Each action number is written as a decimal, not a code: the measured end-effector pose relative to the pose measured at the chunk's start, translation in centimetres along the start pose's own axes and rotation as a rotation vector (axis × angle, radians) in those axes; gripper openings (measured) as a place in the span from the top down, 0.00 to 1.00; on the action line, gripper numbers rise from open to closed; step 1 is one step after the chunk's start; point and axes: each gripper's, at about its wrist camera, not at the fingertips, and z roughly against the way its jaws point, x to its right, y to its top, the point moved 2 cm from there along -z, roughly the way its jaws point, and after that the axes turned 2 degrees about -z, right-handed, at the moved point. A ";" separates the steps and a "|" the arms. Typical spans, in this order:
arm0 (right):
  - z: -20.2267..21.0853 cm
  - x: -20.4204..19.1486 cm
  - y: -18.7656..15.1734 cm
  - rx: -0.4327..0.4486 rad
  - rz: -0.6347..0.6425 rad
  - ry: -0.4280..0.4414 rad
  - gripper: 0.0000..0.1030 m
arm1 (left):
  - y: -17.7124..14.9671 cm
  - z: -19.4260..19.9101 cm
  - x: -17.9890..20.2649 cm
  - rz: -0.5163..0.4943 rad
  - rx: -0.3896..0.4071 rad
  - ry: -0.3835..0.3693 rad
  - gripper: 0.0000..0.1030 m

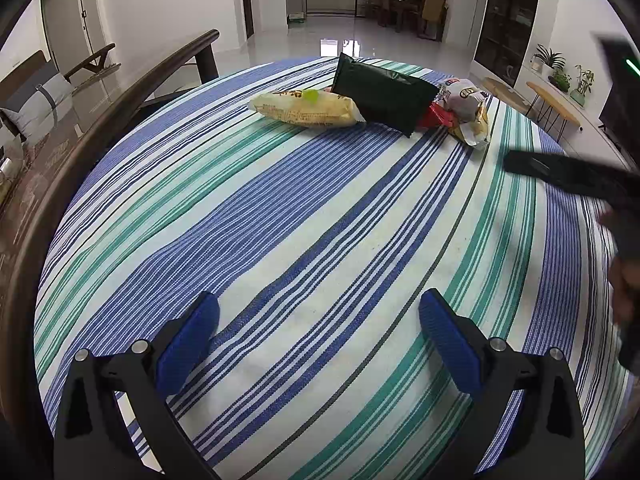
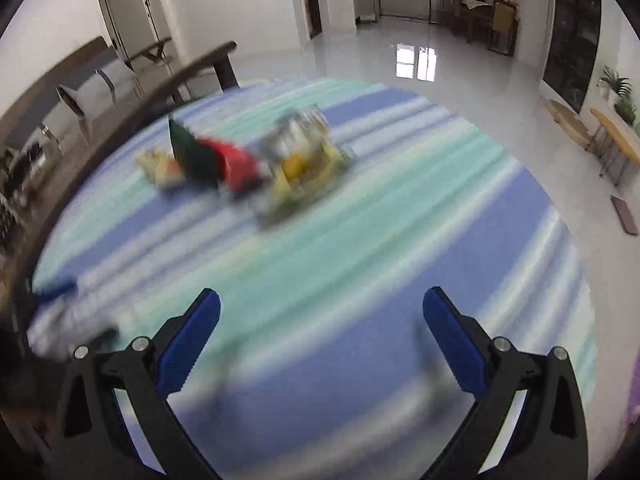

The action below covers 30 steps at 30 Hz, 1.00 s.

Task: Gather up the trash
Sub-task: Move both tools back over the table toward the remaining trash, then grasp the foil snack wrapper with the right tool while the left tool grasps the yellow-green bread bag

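Striped tablecloth (image 1: 304,208) bears wrappers (image 1: 372,100), seemingly four; tiled floor (image 1: 360,40) beyond.

Wrappers clustered on the striped cloth (image 1: 304,216), far ahead of the left gripper (image 1: 319,316). Long packet (image 1: 306,109) at the cluster's left; flat pouch (image 1: 384,94) overlaps its right end; crumpled wrappers (image 1: 466,110) just right of the pouch, touching. Wooden rail (image 1: 100,120) runs along the cloth's left. Right gripper (image 2: 321,314): same cluster ahead and left, blurred.

Bare striped cloth (image 1: 320,220) lies open before the wrapper heap (image 1: 376,100).
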 end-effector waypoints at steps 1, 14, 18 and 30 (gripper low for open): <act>-0.9 -0.8 0.8 -0.002 0.016 -0.005 0.06 | 0.0 0.0 0.0 -0.001 0.000 -0.001 0.04; -1.9 0.9 0.7 0.035 0.097 -0.097 0.72 | 0.0 0.0 0.1 -0.001 -0.001 0.000 0.04; 1.5 1.8 -3.7 0.037 0.129 -0.105 0.72 | 0.1 0.0 0.0 0.000 -0.001 0.001 0.04; 3.3 1.3 -7.5 -0.020 0.069 -0.048 0.14 | 2.6 -1.1 -0.7 -0.026 -0.041 -0.028 0.04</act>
